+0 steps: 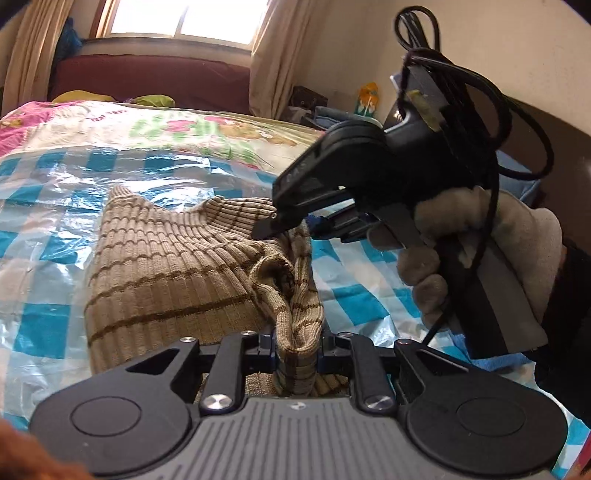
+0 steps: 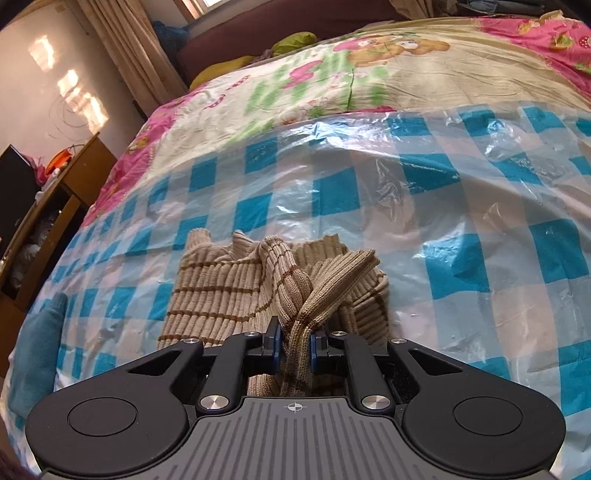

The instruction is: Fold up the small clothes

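A small beige ribbed knit garment with brown stripes (image 1: 166, 280) lies bunched on the blue-checked plastic sheet (image 1: 44, 206). My left gripper (image 1: 297, 341) is shut on a fold of its near edge. My right gripper (image 1: 295, 230), held in a gloved hand, is shut on the garment's far right part. In the right wrist view the right gripper (image 2: 295, 345) pinches a ribbed fold, with the rest of the garment (image 2: 221, 295) spread to the left on the sheet (image 2: 461, 221).
The sheet covers a bed with a floral cartoon quilt (image 2: 369, 74). A wooden cabinet (image 2: 55, 206) stands at the bed's left side. A window with curtains (image 1: 184, 18) is behind the bed. A black cable (image 1: 495, 155) hangs off the right gripper.
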